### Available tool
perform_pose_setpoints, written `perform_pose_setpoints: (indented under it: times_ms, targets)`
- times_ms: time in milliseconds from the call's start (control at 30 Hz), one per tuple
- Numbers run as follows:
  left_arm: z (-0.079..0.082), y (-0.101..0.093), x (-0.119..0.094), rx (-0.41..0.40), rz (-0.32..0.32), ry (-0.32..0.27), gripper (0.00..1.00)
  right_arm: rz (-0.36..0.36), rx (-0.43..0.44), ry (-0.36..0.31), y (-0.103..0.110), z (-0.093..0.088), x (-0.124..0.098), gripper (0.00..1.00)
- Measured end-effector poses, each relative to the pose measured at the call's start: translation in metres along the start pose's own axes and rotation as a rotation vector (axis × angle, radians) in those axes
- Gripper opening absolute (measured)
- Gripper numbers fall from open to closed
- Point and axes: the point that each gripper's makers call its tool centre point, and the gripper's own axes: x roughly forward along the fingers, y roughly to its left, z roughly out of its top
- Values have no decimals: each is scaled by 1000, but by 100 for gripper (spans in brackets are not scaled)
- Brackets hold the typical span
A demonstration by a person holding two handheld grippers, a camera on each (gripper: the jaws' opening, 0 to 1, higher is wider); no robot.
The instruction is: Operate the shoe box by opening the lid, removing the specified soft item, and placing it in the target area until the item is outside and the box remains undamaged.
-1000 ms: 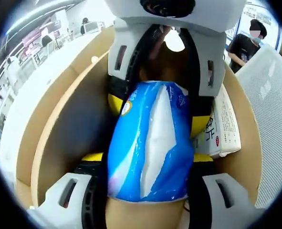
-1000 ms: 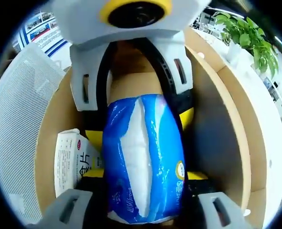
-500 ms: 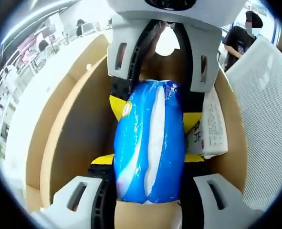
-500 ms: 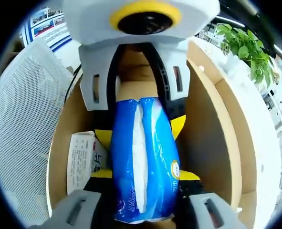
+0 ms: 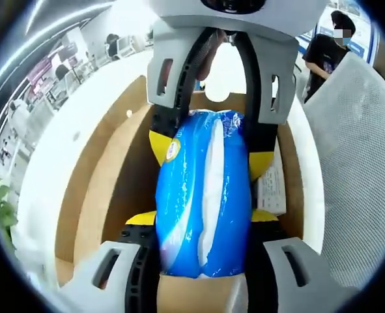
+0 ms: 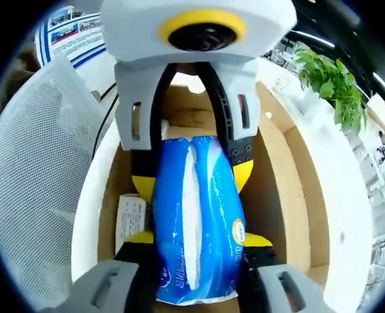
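Since the box looks smaller and further off than it did a second ago, I'd say the lift is well underway: the blue tissue pack (image 5: 204, 195) now sits higher over the shoe box (image 5: 107, 182), with more white table showing around the cardboard rim. Lid is open, so what's left is carrying the pack over to the target spot.

Going left to right in the left gripper view: a potted plant at the lower left edge, the brown cardboard wall of the box, then the pack dead centre, pinched at both ends. The left gripper (image 5: 202, 218) clamps its near end between yellow pads, and the right gripper (image 5: 208, 140) comes in from the top of the frame, squeezing the far end. Right of that, a small white carton (image 5: 270, 189) with print lies inside the box, then a white mesh chair (image 5: 355, 182).

The pack is glossy, crinkly plastic film, soft and pillowy with a white stripe down the middle. The box is matte and stiff, with no dents that I can see.
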Motion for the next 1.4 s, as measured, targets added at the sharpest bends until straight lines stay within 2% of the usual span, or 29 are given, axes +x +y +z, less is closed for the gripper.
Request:
perform_pose_setpoints:
  times_ms: [200,633,1000,1400]
  targets:
    - [11,-2,-12,25,16,-10,48,-34,-14,-7,1,6,-17,42]
    - [37,-14,-26,81,26,-25,48,-82,-6,-9,11,6,-45,42]
    - [66,-29,-22,142,8,-42,48,-130,37,5,21,-13,-72,42]
    - [99,-44,-7,206,-36,-58,48,-170,100,25,30,-41,-96,42]
